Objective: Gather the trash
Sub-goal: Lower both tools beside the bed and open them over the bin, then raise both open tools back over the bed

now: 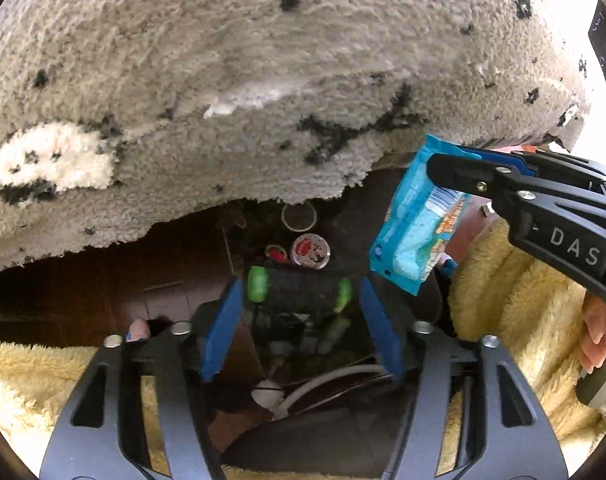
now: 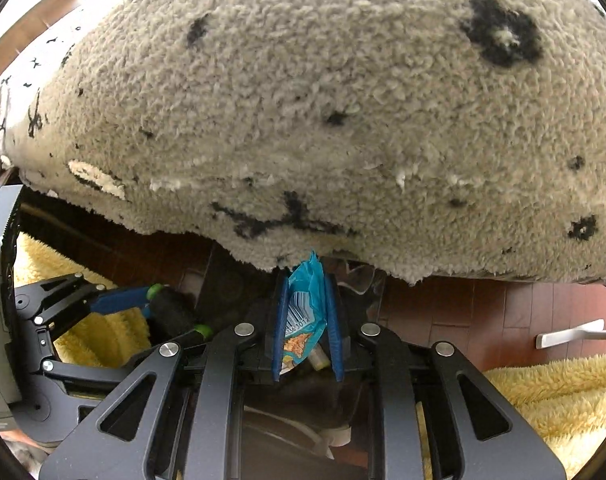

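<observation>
A black cylinder with green ends [image 1: 299, 292] lies crosswise between the blue fingers of my left gripper [image 1: 301, 286], with a thin gap showing at its right end. The same cylinder [image 2: 171, 308] and left gripper [image 2: 175, 314] appear at the left of the right wrist view. My right gripper [image 2: 305, 280] is shut on a crumpled blue snack wrapper [image 2: 303, 320] with a barcode. In the left wrist view that wrapper [image 1: 415, 232] hangs from the right gripper [image 1: 443, 178] at the right. Both grippers point steeply down over a dark heap of discarded items [image 1: 303, 344].
A shaggy grey rug [image 1: 263, 80] with black marks fills the upper half, its edge over dark wood floor [image 2: 483, 320]. Below lie a round printed lid [image 1: 310, 251], a clear ring [image 1: 299, 216] and a white cable [image 1: 327, 380]. Yellow fleece [image 1: 515, 312] flanks both sides.
</observation>
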Motion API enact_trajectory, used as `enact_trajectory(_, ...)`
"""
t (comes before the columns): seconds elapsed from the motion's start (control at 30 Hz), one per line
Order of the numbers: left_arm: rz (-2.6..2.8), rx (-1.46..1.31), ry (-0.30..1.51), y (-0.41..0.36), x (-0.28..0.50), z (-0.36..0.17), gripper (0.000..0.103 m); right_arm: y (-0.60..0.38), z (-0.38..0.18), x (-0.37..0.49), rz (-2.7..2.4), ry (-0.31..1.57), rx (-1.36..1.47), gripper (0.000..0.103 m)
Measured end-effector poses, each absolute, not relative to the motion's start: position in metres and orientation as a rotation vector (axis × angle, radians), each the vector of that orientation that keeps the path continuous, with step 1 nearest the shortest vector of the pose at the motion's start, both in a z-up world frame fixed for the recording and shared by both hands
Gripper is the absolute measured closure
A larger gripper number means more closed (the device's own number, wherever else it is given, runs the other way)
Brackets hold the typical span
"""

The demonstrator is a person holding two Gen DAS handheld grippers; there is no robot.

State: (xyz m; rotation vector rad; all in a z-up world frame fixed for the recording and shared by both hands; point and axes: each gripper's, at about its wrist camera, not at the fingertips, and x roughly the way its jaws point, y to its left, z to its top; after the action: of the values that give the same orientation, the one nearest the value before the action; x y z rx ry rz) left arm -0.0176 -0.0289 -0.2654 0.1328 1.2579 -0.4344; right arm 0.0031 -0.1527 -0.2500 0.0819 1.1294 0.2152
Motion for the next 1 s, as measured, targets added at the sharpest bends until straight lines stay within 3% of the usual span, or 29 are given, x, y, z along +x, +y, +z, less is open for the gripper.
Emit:
enact_trajectory(0.03, -0.429, 0.136, 1.255, -0.027, -0.017, -0.267, 0.036, -0.153, -0.25, 0.003, 0.208, 1.129, 0.083, 0.075)
enact_trajectory(0.07, -0.427, 0.135, 1.253, -0.026, -0.017, -0.267, 0.035, -0.155, -0.25, 0.003, 0.196, 1.128, 0.085, 0.059)
enact_trajectory(0.13, -0.428, 0.131, 1.253, -0.022, -0.015, -0.265, 0.03, -0.159, -0.248, 0.003, 0.183, 1.12, 0.094, 0.043)
enact_trajectory(0.27, -0.418, 0.131, 1.251, -0.016, -0.015, -0.266, 0.027, -0.165, -0.245, 0.002, 0.161, 1.109, 0.104, 0.032)
enact_trajectory(0.47, -0.395, 0.108, 1.262, -0.008, -0.01, -0.268, 0.022, -0.177, -0.24, 0.001, 0.14, 1.097, 0.136, 0.022)
enact_trajectory(0.73, -0.4, 0.119, 1.224, -0.006, -0.018, -0.255, 0.021, -0.181, -0.229, -0.006, 0.149, 1.071, 0.157, 0.022)
enact_trajectory(1.0, -0.372, 0.096, 1.074, 0.003, -0.019, -0.195, 0.019, -0.202, -0.158, -0.013, 0.201, 0.931, 0.211, 0.022)
